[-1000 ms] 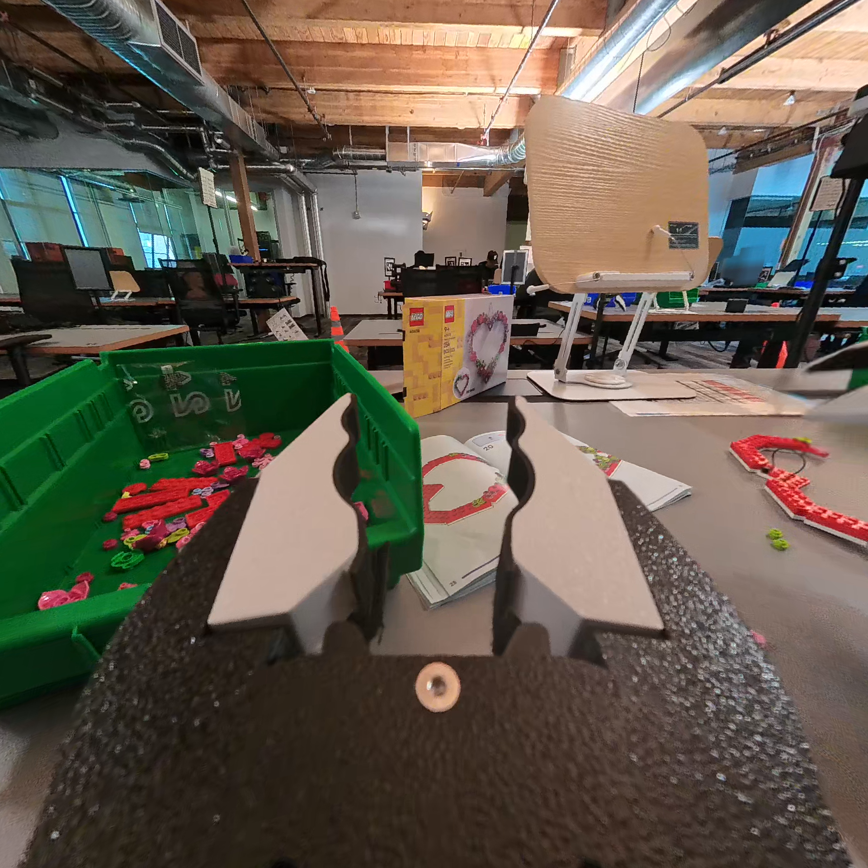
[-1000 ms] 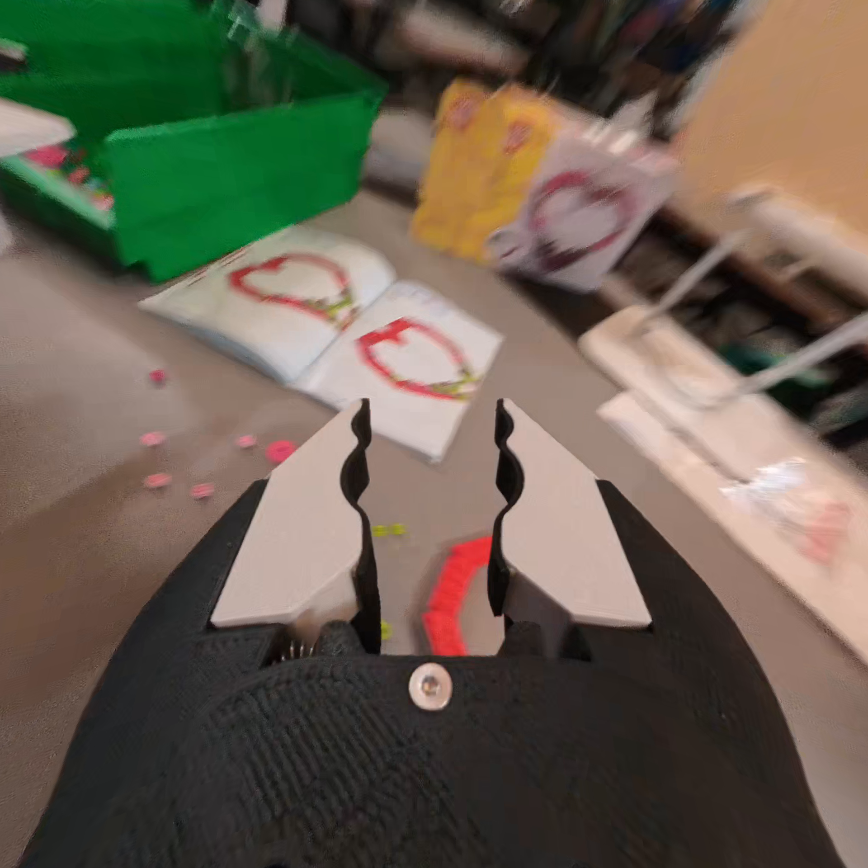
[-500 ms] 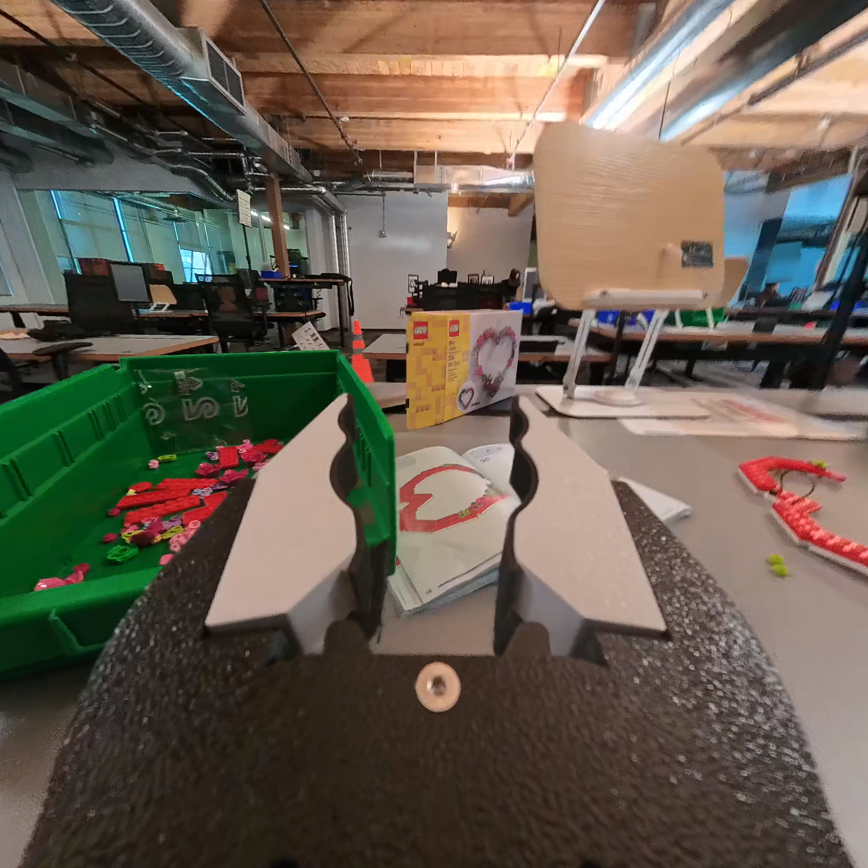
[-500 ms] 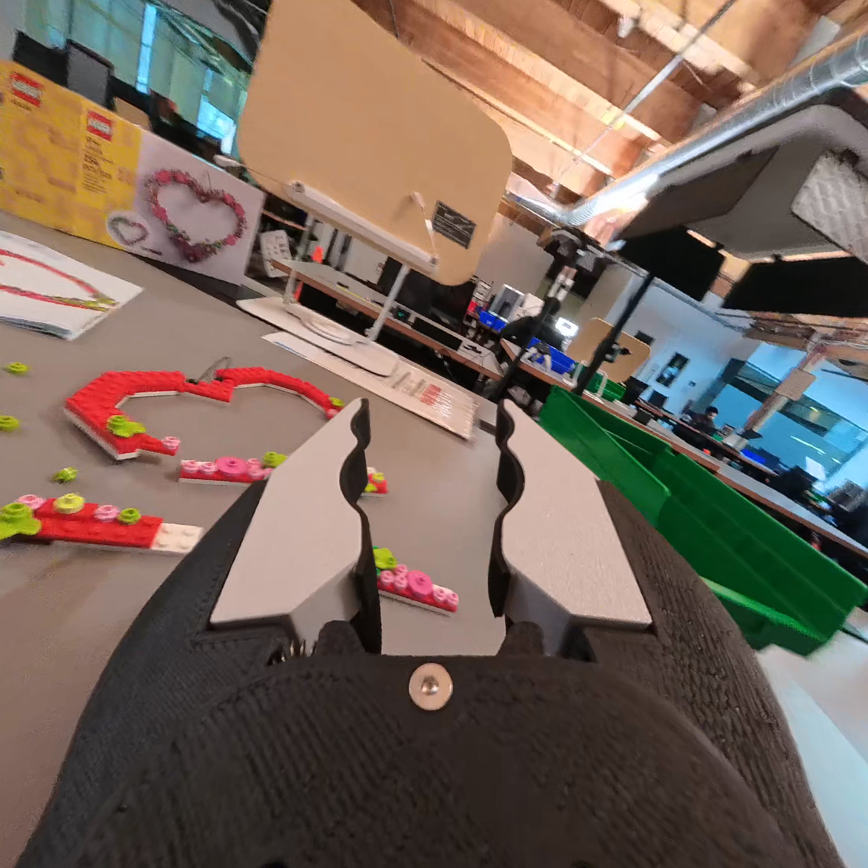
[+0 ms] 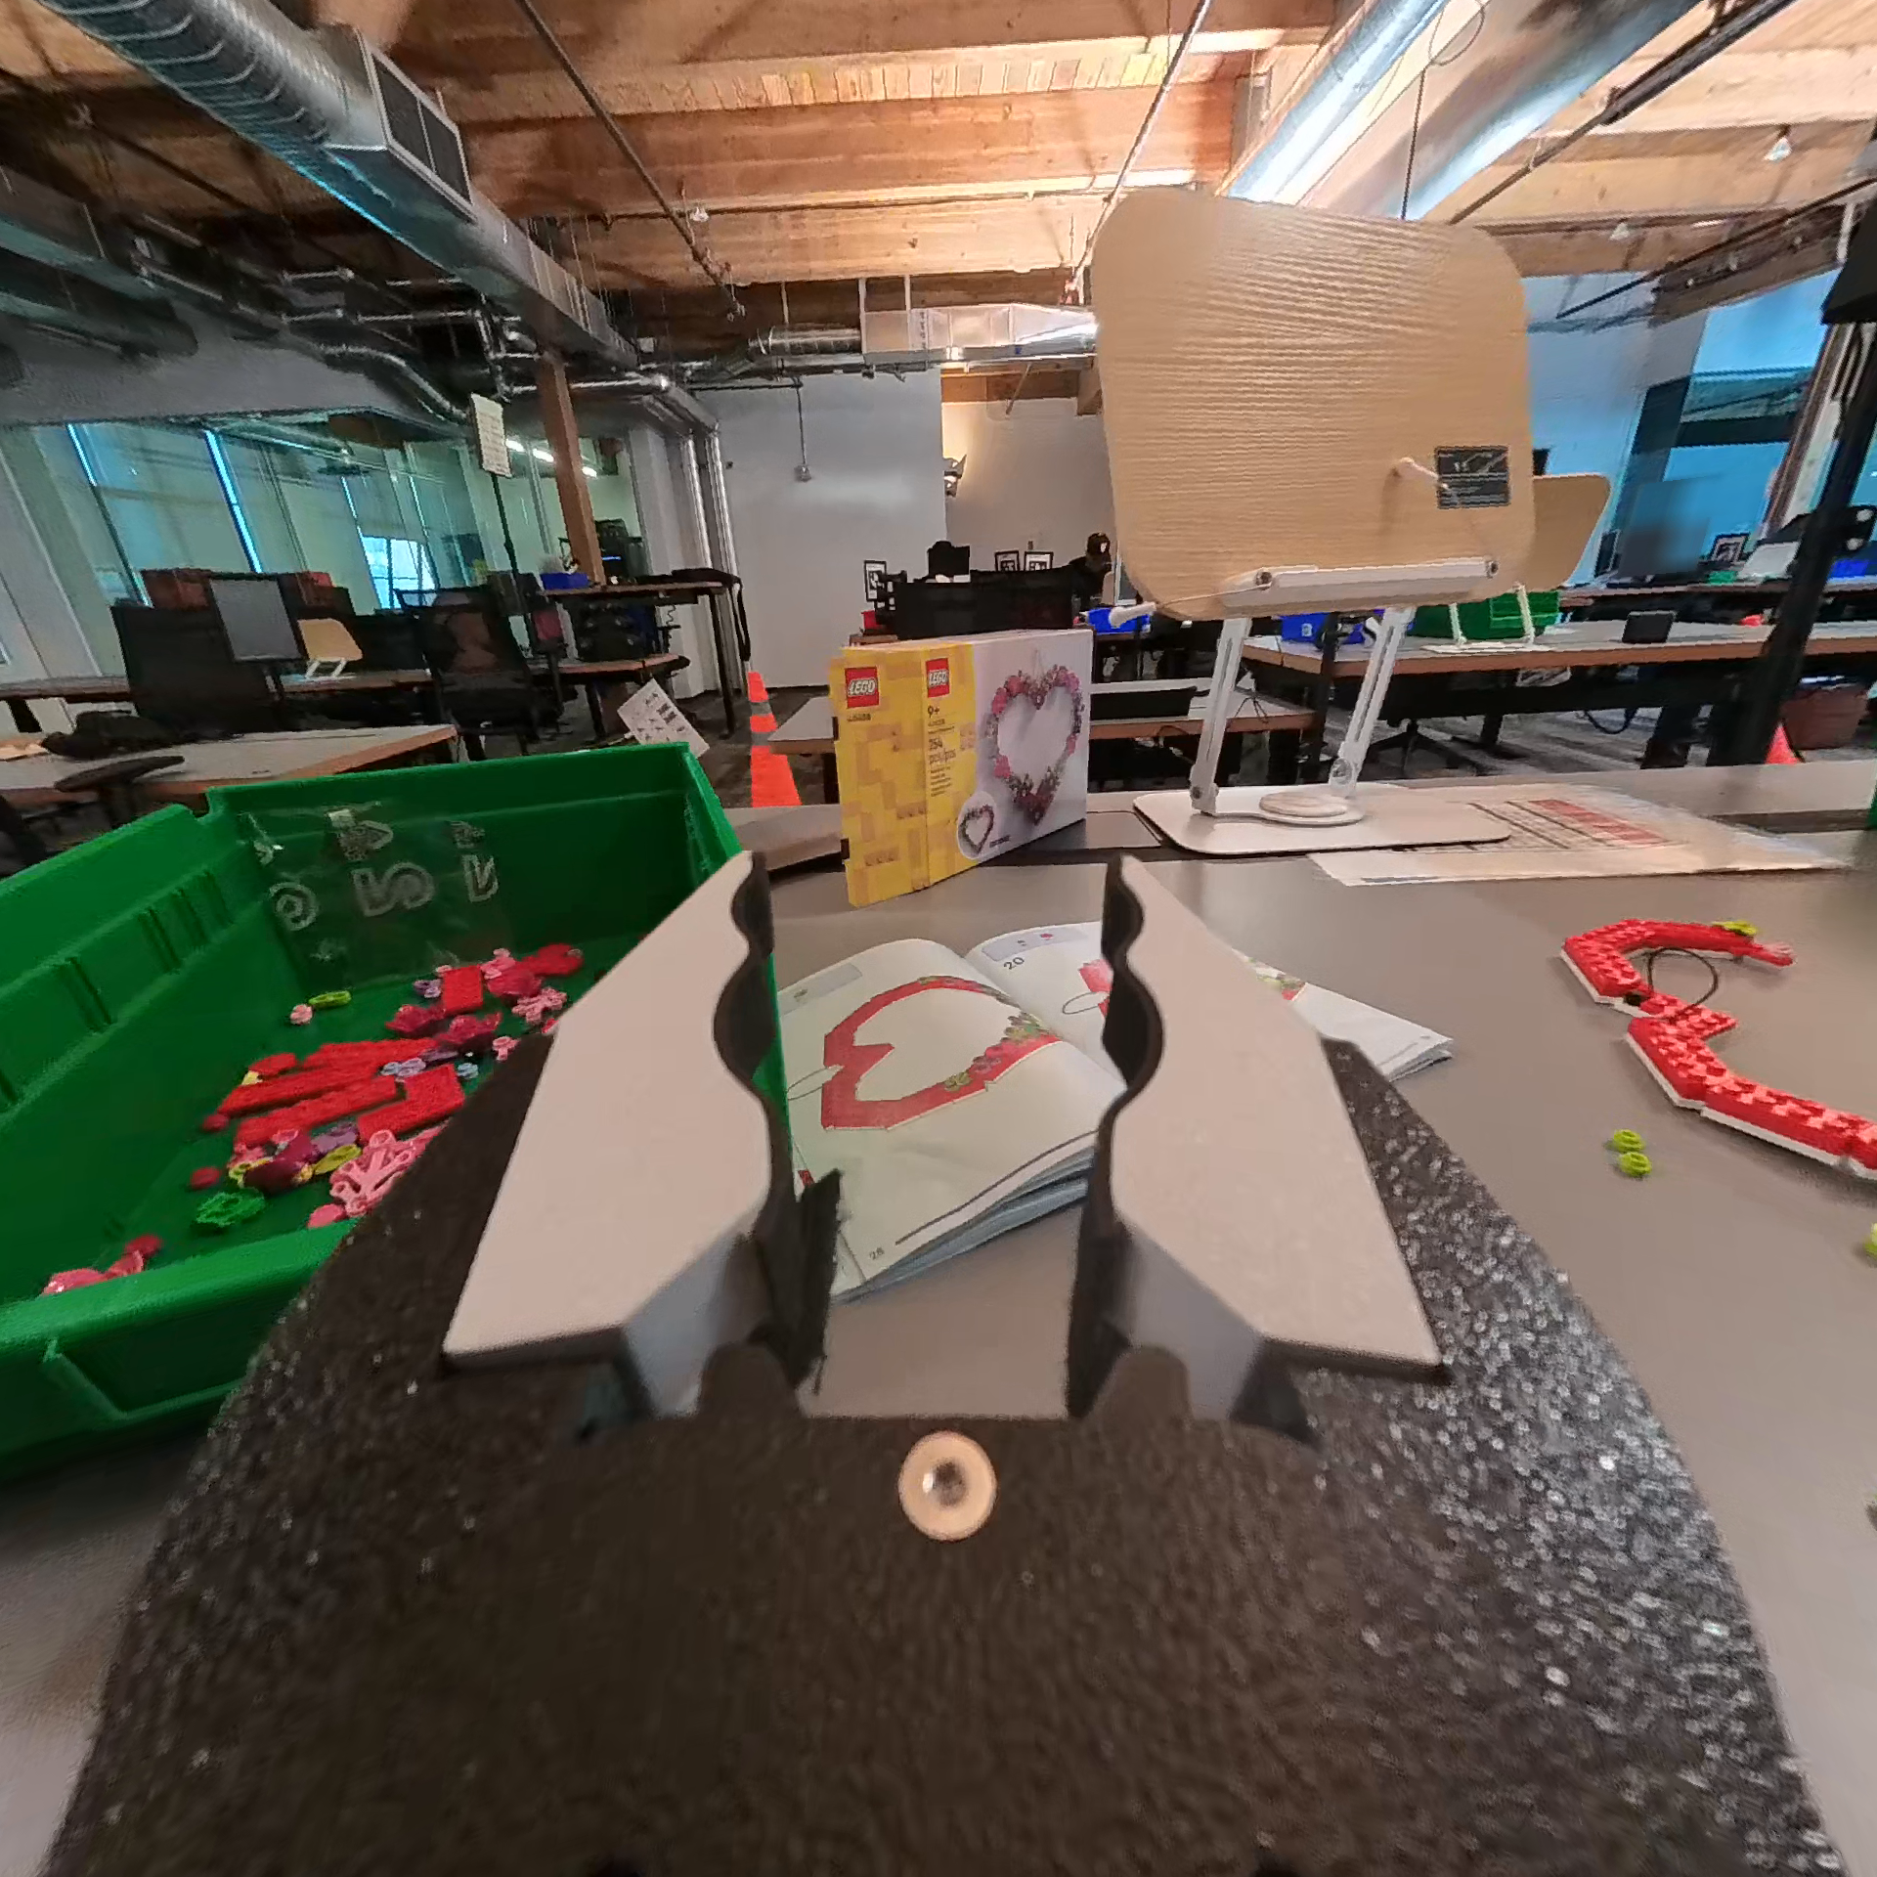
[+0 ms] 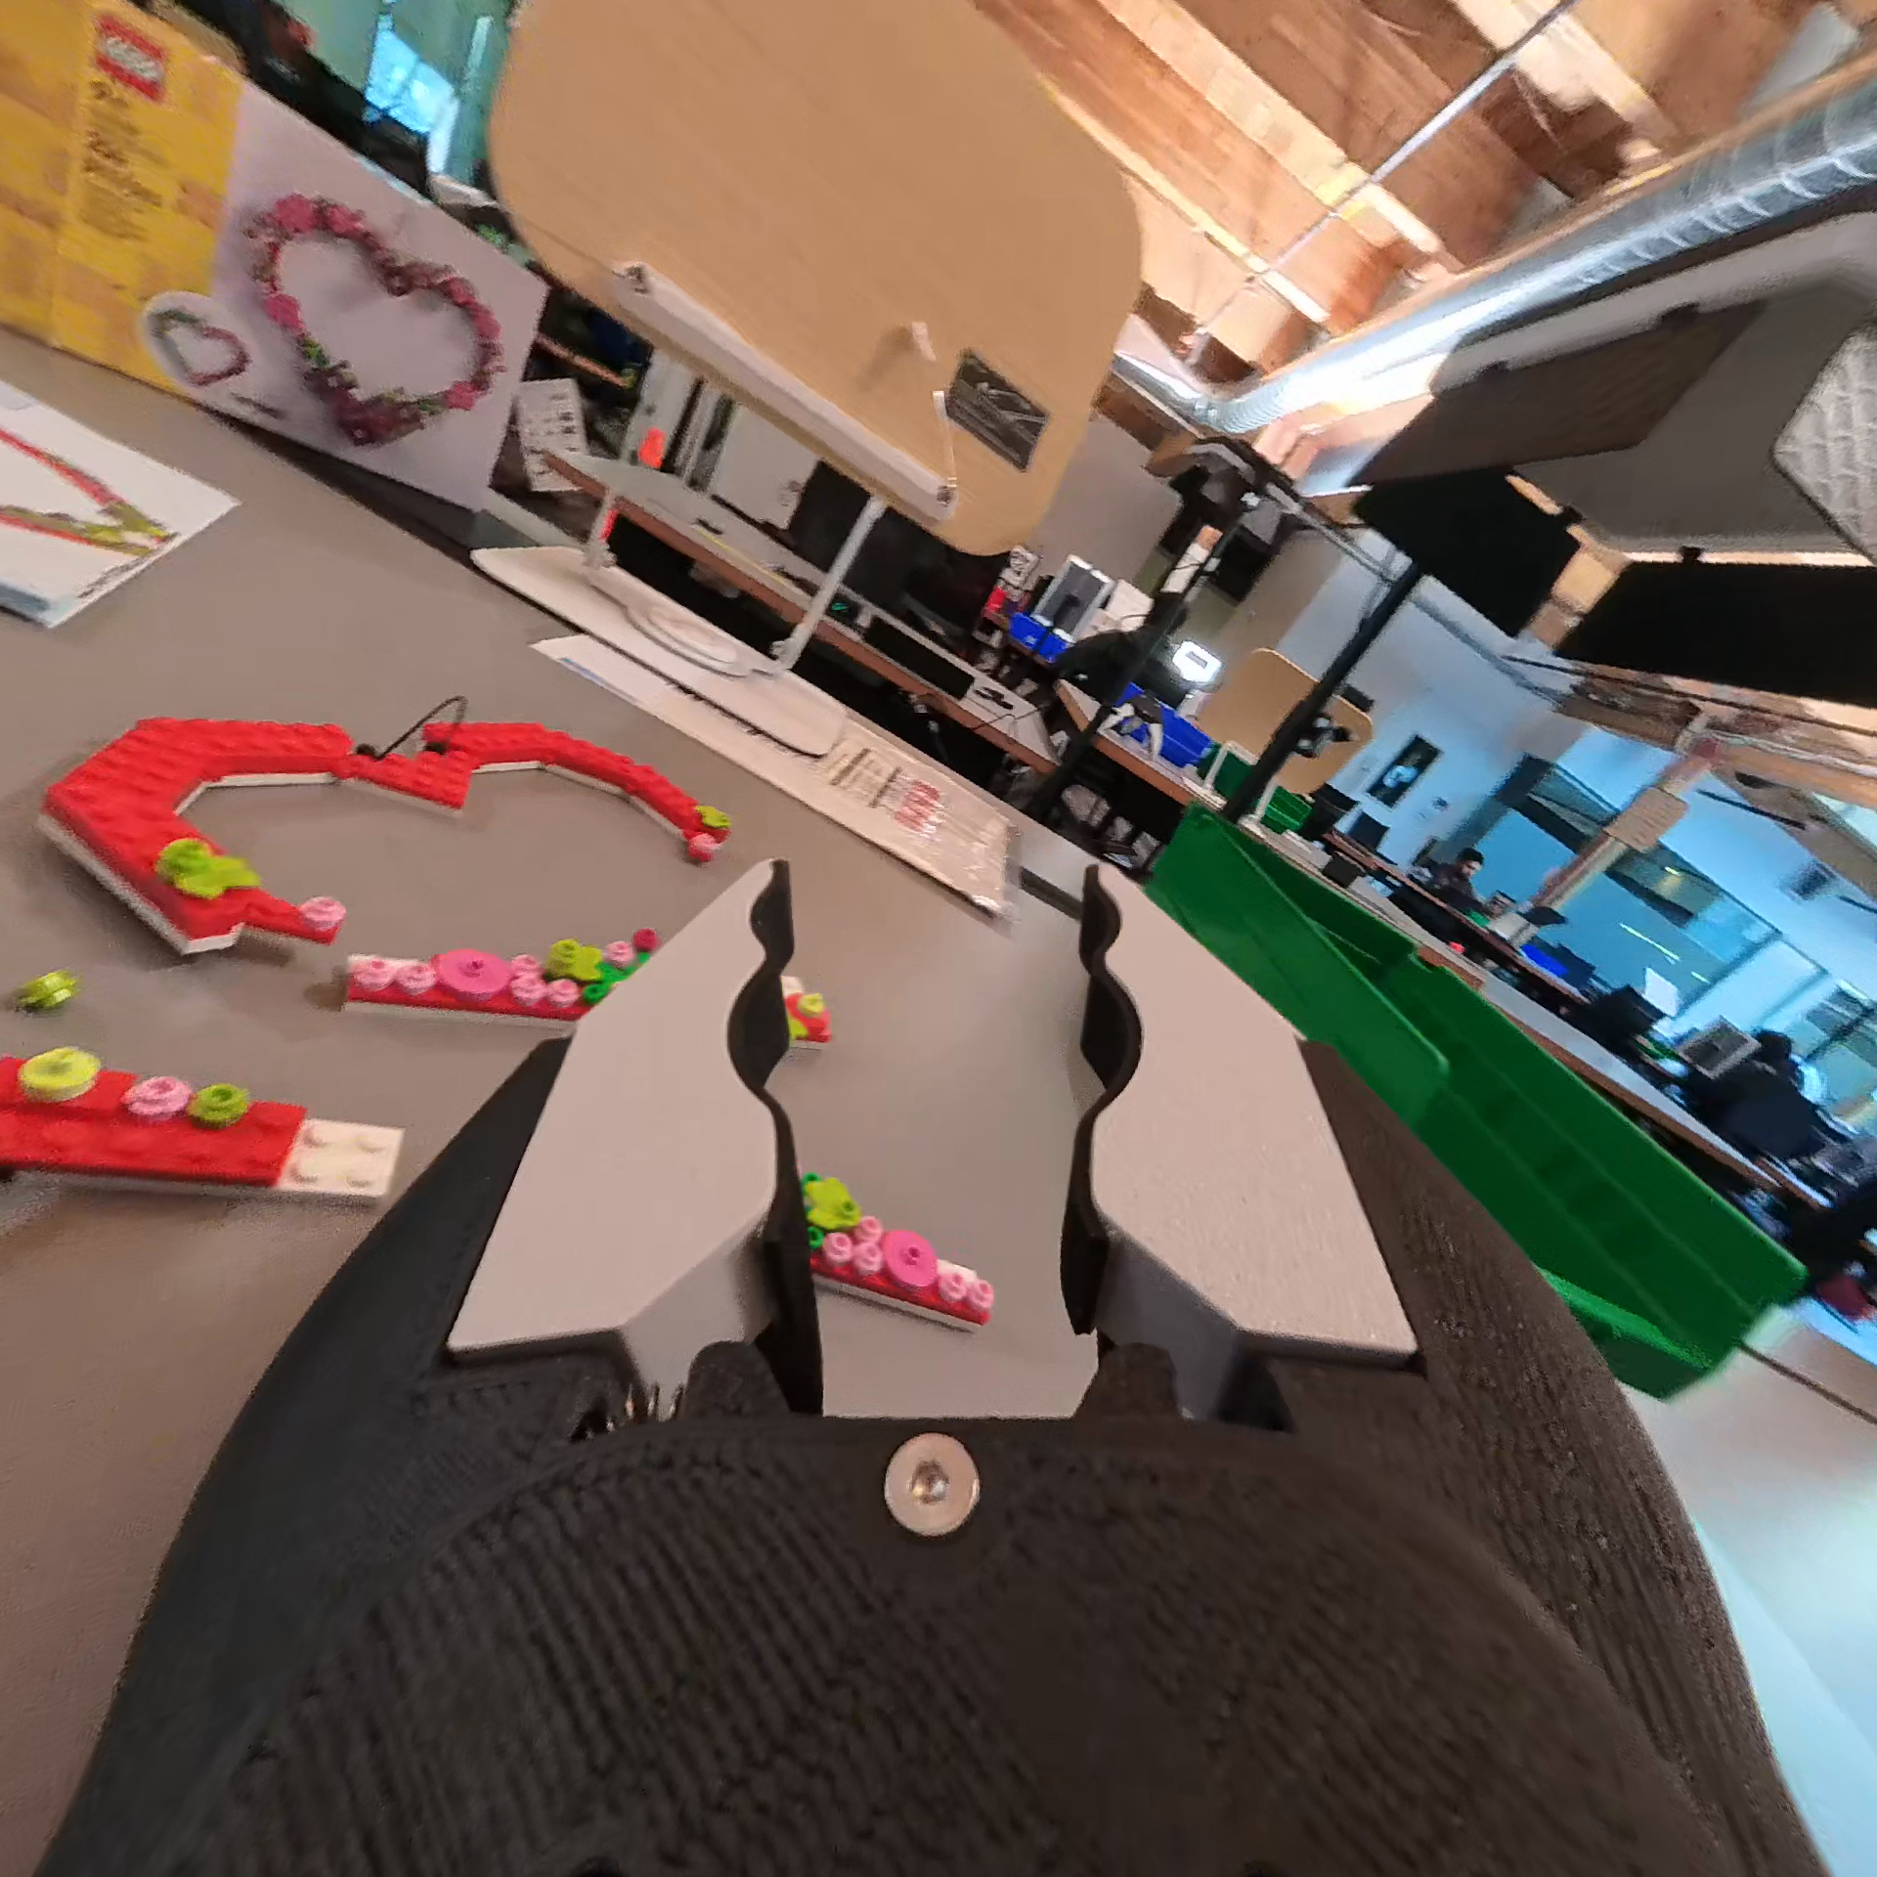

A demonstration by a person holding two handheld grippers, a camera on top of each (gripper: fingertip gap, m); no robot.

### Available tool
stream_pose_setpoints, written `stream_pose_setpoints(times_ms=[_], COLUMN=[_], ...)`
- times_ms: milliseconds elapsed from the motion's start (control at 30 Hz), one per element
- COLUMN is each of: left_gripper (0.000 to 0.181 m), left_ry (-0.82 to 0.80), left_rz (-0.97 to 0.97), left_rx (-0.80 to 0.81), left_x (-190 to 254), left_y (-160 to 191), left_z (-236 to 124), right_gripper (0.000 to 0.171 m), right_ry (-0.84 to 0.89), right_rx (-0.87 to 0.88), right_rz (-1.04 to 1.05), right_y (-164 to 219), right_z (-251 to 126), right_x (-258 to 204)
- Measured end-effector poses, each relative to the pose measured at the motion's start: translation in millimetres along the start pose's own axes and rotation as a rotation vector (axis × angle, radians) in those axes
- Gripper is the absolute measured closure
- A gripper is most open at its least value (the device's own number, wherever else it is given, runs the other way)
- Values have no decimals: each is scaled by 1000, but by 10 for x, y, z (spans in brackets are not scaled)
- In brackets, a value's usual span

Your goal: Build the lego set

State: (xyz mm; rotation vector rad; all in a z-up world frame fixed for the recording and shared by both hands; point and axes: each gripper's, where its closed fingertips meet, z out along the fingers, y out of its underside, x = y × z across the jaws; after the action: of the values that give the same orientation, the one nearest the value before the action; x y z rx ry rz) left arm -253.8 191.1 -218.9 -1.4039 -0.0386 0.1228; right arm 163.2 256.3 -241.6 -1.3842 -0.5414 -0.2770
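Over the grey counter the right tongs, gaping and empty, have swung from the booklet to the red heart pieces, while the left tongs wait open beside the green bin, so a pickup looks next.

Red heart frame unfinished, flat on table; flowered strips beside, seemingly loose.
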Motion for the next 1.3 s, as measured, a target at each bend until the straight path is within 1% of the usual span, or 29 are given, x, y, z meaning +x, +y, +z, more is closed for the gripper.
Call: stream_pose_setpoints(times_ms=[100,200,267,367,433,500,567,633,700,800,1100,1200,1300], left_gripper=[120,119,119,120,120,122,121,121,120,118,118,119,122], left_ry=[-17,67,88,91,93,96,89,124,153,153,114,102,84], left_rz=[-19,-82,-59,-27,-39,-80,-159,-265,-327,-391,-544,-534,-441], left_rx=[26,17,17,33,45,65,93,111,80,33,24,35,49], left_x=[-28,154,225,253,253,252,246,295,329,286,92,75,91], left_y=[-47,-34,-42,-85,-116,-160,-204,-221,-152,-60,11,-11,-51], left_z=[49,106,101,55,27,7,-16,-19,17,59,59,48,44], right_gripper=[116,119,120,125,138,144,147,147,146,146,146,145,144], right_ry=[77,124,144,108,78,45,41,64,71,59,60,45,36], right_rx=[-2,5,17,19,-2,6,20,16,6,-1,33,55,93], right_rz=[6,-38,-73,-137,-223,-308,-347,-334,-324,-334,-257,-240,-213], right_y=[5,-19,-49,-47,-13,-27,-52,-49,-32,-15,-65,-102,-166], right_z=[-39,-71,-97,-87,-75,-66,-70,-74,-70,-60,-100,-124,-163], right_x=[166,229,241,149,47,-86,-130,-76,-54,-81,-30,-48,-47])
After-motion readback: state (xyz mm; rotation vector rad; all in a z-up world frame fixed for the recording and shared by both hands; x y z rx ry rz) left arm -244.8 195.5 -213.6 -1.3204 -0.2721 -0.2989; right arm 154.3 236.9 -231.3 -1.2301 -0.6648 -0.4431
